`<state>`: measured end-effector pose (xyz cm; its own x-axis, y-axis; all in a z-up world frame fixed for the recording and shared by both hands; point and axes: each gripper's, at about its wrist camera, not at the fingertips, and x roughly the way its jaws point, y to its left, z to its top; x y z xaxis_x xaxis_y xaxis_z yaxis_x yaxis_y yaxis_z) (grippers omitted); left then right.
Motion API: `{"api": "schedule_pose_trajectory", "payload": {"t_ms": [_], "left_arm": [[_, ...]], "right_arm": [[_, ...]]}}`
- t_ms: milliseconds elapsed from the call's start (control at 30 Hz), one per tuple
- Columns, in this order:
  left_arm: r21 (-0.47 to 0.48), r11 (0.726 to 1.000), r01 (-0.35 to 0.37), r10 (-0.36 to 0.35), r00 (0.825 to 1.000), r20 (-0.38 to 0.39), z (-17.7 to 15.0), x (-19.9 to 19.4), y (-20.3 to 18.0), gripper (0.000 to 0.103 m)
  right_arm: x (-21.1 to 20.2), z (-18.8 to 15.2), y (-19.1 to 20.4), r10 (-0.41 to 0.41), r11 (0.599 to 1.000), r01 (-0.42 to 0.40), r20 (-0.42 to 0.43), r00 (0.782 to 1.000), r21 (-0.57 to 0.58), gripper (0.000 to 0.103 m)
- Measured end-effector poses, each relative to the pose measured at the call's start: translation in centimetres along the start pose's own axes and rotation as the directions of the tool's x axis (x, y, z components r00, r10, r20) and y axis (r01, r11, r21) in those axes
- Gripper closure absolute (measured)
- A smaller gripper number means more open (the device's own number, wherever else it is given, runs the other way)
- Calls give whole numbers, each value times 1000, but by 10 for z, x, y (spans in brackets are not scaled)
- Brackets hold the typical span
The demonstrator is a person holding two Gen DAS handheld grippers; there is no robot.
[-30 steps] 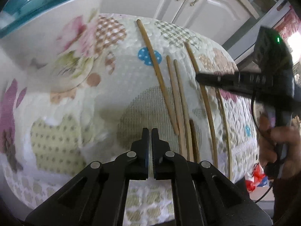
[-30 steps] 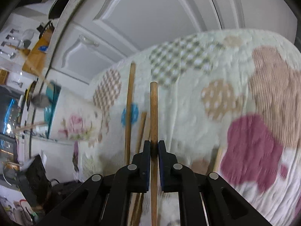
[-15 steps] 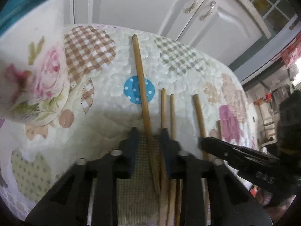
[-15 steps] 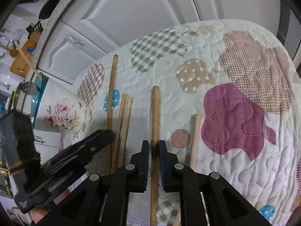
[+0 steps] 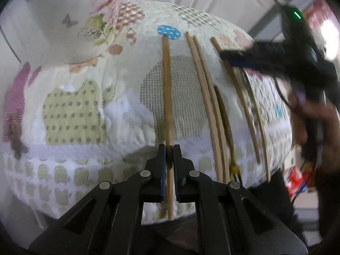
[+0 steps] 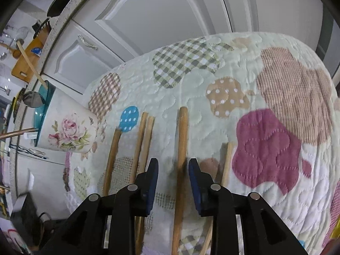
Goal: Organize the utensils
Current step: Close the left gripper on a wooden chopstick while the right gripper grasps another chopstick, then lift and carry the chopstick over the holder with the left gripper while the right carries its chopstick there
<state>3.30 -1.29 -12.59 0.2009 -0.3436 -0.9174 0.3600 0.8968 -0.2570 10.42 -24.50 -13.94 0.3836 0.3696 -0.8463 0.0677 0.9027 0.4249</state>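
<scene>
Several wooden utensils lie side by side on a patchwork quilt (image 5: 74, 110). My left gripper (image 5: 169, 155) is shut on the leftmost wooden stick (image 5: 166, 89), whose far tip touches a blue dotted patch. In the right wrist view, my right gripper (image 6: 173, 165) has its jaws opening. A thicker wooden stick (image 6: 182, 140) lies on the quilt between them, and the pads do not press on it. The right gripper (image 5: 225, 54) also shows in the left wrist view, over the right-hand sticks. A floral pot (image 6: 65, 131) with a teal inside holds a few utensils.
A pair of flat sticks (image 6: 145, 136) and a thin stick (image 6: 227, 161) lie on either side of the thicker one. White cabinet doors (image 6: 161, 21) stand behind the quilt. The quilt drops away at its near edge (image 5: 85, 191). A person's hand (image 5: 308, 116) holds the right gripper.
My left gripper, first shut and empty, spread around the leftmost stick, then closed on it and drew it toward the near edge. My right gripper's jaws opened off the thicker stick.
</scene>
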Motion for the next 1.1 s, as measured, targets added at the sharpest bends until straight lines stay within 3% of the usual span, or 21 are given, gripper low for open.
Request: {"api": "schedule_pose_trajectory", "payload": {"t_ms": [67,133,200,300,400,467,567,600,700,1100], "left_arm": [[19,1000,-24,23,999,38,6,-4,-5,94],[21,999,-47,45,996,79,20,-4,-9,76],[8,999,-50,49,991,121,42,2,-13,69],[0,995,-100,99,984,145,70,16,-18,69],[-37,991,-128,132,982,135,94,31,-14,69],[-41,989,-144,147,983,106,103,42,-11,69],[-4,982,-188,187,974,129,106,46,-15,72],[5,985,-172,170,977,127,106,44,-15,96],[-49,999,-1,6,994,106,102,31,-2,96],[-19,992,128,-118,955,272,68,-82,8,97]], "right_arm": [[3,7,3,-25,1000,25,6,1000,-15,75],[7,14,3,-40,999,41,5,999,-20,75],[11,20,4,-57,998,57,1,998,-27,75],[15,27,5,-74,996,74,-3,997,-54,75],[21,33,10,-82,991,80,-8,997,-110,84],[24,36,9,-84,989,82,-9,996,-127,94],[25,40,10,-68,988,65,-17,998,-138,94],[25,39,10,-58,989,55,-16,998,-139,94],[13,36,13,6,991,-5,6,1000,-132,95],[-73,11,48,167,967,-136,129,978,-216,96]]}}
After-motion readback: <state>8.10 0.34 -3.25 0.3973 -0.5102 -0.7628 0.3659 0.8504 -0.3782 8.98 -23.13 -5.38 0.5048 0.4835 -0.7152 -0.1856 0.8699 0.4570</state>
